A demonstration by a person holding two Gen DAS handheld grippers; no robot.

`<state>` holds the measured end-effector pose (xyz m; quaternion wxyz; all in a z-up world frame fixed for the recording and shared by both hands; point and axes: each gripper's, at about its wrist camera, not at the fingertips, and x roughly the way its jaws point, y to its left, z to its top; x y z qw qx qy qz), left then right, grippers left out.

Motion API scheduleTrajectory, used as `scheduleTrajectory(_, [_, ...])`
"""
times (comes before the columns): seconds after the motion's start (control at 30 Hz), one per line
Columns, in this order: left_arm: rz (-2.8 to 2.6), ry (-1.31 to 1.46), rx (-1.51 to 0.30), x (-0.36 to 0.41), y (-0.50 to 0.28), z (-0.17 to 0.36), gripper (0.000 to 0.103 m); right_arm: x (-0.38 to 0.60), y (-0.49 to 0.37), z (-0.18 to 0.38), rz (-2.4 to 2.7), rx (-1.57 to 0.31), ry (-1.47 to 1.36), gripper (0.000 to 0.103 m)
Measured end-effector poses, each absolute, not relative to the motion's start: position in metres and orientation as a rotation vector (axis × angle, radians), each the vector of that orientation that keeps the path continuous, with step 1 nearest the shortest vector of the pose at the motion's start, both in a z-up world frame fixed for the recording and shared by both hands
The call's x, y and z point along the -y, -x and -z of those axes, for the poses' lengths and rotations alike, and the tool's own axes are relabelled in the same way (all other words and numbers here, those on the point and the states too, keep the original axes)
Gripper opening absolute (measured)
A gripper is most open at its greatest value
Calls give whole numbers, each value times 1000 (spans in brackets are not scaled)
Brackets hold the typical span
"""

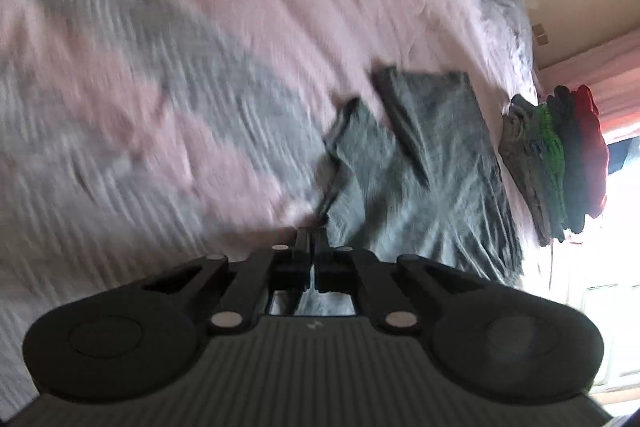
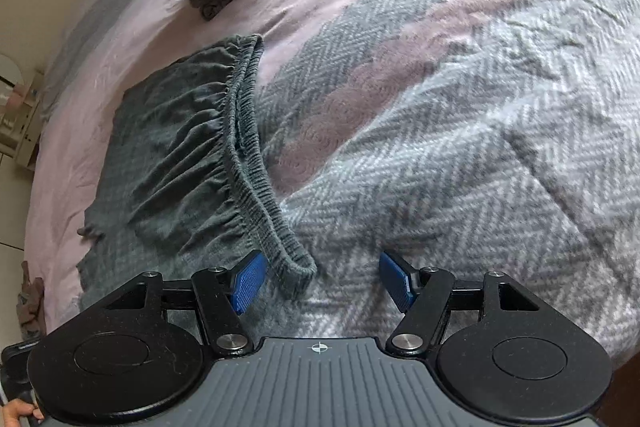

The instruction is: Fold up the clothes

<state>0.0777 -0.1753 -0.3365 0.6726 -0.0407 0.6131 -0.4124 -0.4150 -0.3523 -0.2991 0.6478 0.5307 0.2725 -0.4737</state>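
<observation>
My left gripper (image 1: 311, 233) has its fingers pressed together, pinching a dark edge of the grey garment (image 1: 424, 163), though the motion blur in the left wrist view keeps me from seeing exactly how much cloth is caught. The garment lies spread on the pink and grey herringbone blanket (image 1: 168, 75), with one flap folded over its upper part. Just beyond it sits a stack of folded clothes (image 1: 560, 155), grey at the bottom, then green, dark and red.

My right gripper (image 2: 322, 277) hangs with its blue pads (image 2: 250, 281) wide apart and nothing between them. The garment's elastic waistband (image 2: 256, 163) runs toward me, its near end lying between my spread fingers without touching them. The garment rests flat on the blanket, the stack near its far side.
</observation>
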Motion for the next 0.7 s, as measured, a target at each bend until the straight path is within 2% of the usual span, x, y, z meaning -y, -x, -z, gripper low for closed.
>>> scheduleTrajectory(0.2, [1035, -187, -1273, 194, -71, 325, 0, 356, 402, 302, 1104, -670, -1162, 67])
scheduleTrajectory(0.27, [1060, -149, -1282, 201, -79, 319, 4, 357, 401, 300, 1119, -663, -1164, 67])
scheduleTrajectory(0.3, [1074, -106, -1280, 206, -85, 315, 12, 357, 401, 299, 1126, -658, -1168, 67])
scheduleTrajectory(0.33, [1077, -74, -1284, 210, -91, 314, 25, 358, 401, 299, 1132, -654, -1176, 67])
scheduleTrajectory(0.4, [1052, -14, -1301, 226, -105, 315, 41, 360, 401, 299, 1143, -652, -1187, 67])
scheduleTrajectory(0.5, [1045, -22, -1314, 259, -119, 327, 41, 362, 398, 301, 1158, -659, -1190, 67])
scheduleTrajectory(0.57, [1058, -59, -1313, 279, -124, 337, 35, 363, 396, 302, 1167, -661, -1190, 67])
scheduleTrajectory(0.6, [1071, -86, -1316, 285, -123, 340, 24, 363, 396, 303, 1172, -660, -1192, 67])
scheduleTrajectory(0.63, [1085, -113, -1318, 291, -123, 344, 0, 363, 396, 303, 1176, -659, -1193, 67])
scheduleTrajectory(0.7, [1111, -164, -1282, 299, -123, 345, 0, 363, 396, 303, 1181, -659, -1194, 67])
